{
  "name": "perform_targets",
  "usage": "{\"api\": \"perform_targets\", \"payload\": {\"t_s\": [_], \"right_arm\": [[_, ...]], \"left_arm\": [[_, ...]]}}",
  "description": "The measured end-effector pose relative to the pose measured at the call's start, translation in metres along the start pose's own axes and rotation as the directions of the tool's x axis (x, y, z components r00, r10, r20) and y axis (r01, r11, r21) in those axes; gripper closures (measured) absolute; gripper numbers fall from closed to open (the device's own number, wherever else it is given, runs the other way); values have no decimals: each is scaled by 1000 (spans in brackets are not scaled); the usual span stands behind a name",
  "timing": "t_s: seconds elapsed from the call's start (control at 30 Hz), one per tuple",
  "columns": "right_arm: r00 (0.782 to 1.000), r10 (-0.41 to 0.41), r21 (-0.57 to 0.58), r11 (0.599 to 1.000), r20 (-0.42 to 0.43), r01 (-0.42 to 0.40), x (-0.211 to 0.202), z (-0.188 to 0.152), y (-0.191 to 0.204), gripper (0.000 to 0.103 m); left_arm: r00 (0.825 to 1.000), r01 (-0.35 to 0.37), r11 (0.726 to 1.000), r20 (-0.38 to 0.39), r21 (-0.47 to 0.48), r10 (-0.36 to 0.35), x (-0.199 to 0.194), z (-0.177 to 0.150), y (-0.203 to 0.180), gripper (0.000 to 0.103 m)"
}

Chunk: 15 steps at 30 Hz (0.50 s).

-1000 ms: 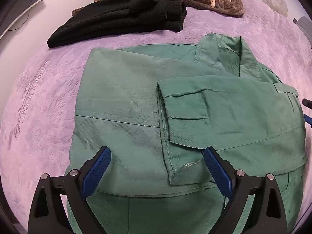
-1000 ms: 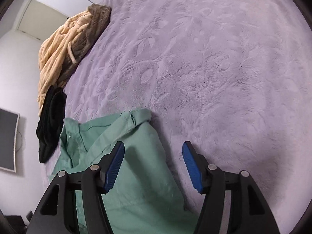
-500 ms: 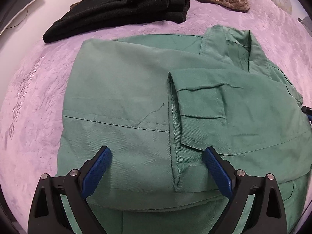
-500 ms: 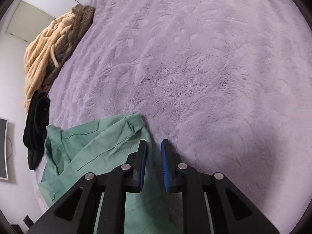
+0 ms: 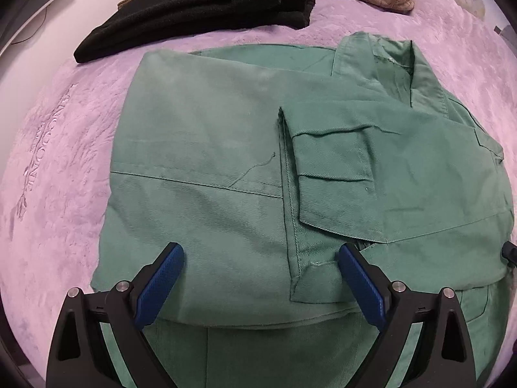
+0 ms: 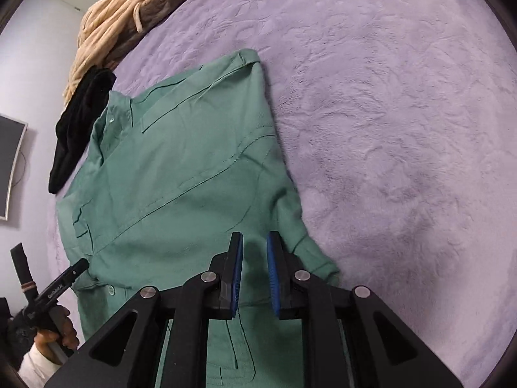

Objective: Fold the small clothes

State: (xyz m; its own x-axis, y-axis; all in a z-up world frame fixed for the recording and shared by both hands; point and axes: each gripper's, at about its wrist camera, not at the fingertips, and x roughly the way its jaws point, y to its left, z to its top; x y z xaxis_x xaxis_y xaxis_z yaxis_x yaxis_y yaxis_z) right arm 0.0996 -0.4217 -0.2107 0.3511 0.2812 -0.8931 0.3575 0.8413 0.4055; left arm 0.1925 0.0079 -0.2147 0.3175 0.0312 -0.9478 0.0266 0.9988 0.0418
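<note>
Purple bedspread [image 5: 58, 168], green shirt [image 5: 206, 168], black garment [image 5: 200, 3], beige knit [image 6: 110, 22]

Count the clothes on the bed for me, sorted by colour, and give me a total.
Green: 1, the shirt
Black: 1, the folded garment
Cream and brown: 1, the knit piece
Total: 3

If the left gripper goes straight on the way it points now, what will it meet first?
Most likely the green shirt. The left gripper points steeply down with open jaws over the folded cloth, beside the folded-in sleeve. Nothing else lies between them, though depth is unclear.
</note>
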Motion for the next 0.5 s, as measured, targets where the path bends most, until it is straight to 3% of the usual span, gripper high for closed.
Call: {"api": "perform_targets", "payload": {"t_s": [0.07, 0.13, 0.5], "right_arm": [[1000, 1, -6, 1000, -2, -1, -13, 2, -1, 53], [1000, 2, -18, 1000, 5, -1, -28, -2, 2, 39], [988, 80, -5, 997, -134, -81, -58, -75, 3, 28]], "left_arm": [[1000, -23, 1000, 8, 19, 22, -11, -3, -1, 6], [999, -38, 999, 12, 32, 37, -21, -9, -2, 6], [999, -14, 1000, -47, 26, 16, -72, -53, -15, 6]]}}
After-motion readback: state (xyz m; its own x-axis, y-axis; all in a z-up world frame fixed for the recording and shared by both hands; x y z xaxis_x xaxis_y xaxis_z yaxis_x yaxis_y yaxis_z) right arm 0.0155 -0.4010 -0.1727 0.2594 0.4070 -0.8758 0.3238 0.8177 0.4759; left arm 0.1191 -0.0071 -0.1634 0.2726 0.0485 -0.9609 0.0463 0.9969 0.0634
